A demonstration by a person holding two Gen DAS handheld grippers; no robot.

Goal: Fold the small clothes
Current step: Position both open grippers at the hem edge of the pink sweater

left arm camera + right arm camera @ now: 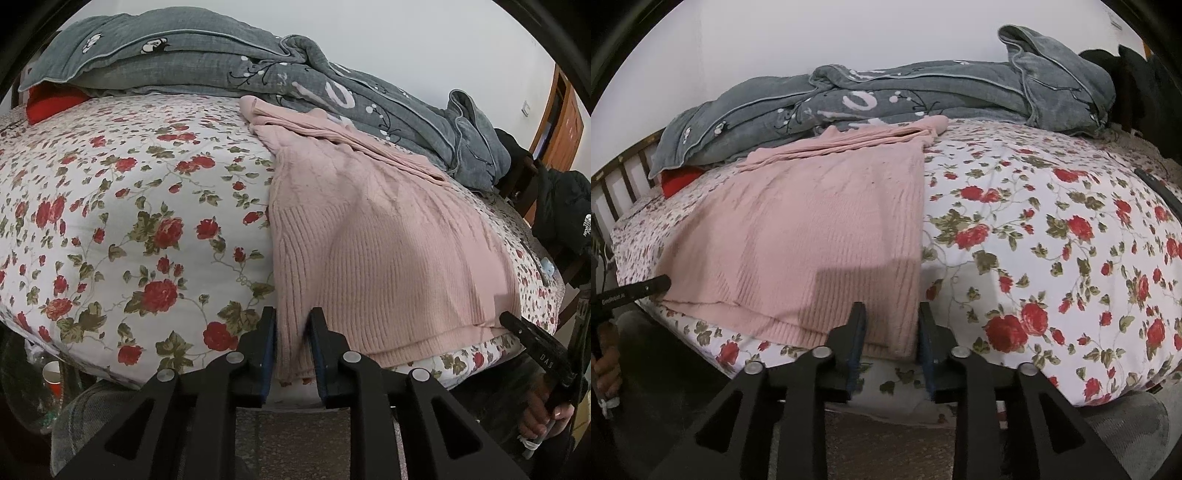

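Floral bedding covers the bed (110,192), and the pink sweater (388,236) lies spread flat at its near edge, hem toward the cameras, the far part bunched against the grey quilt (229,70) along the far edge.

The left gripper (293,328) has its fingers narrowly apart around the sweater's hem corner, with knit between them; I cannot tell whether they pinch it. The right gripper (892,321) stands a little wider astride the opposite hem corner, not closed on it.

Risk, as I judge it: the hem seems to lie in two layers, so a shallow bite could catch only the top one and the fold would drag crooked. The fingers might also snag the bed cover under the knit. Uneven lifting by the two sides would skew the sweater.

Only the left view shows a paper cup (51,373) below the bed edge and a dark jacket (565,210). Only the right view shows the slatted headboard (620,177).
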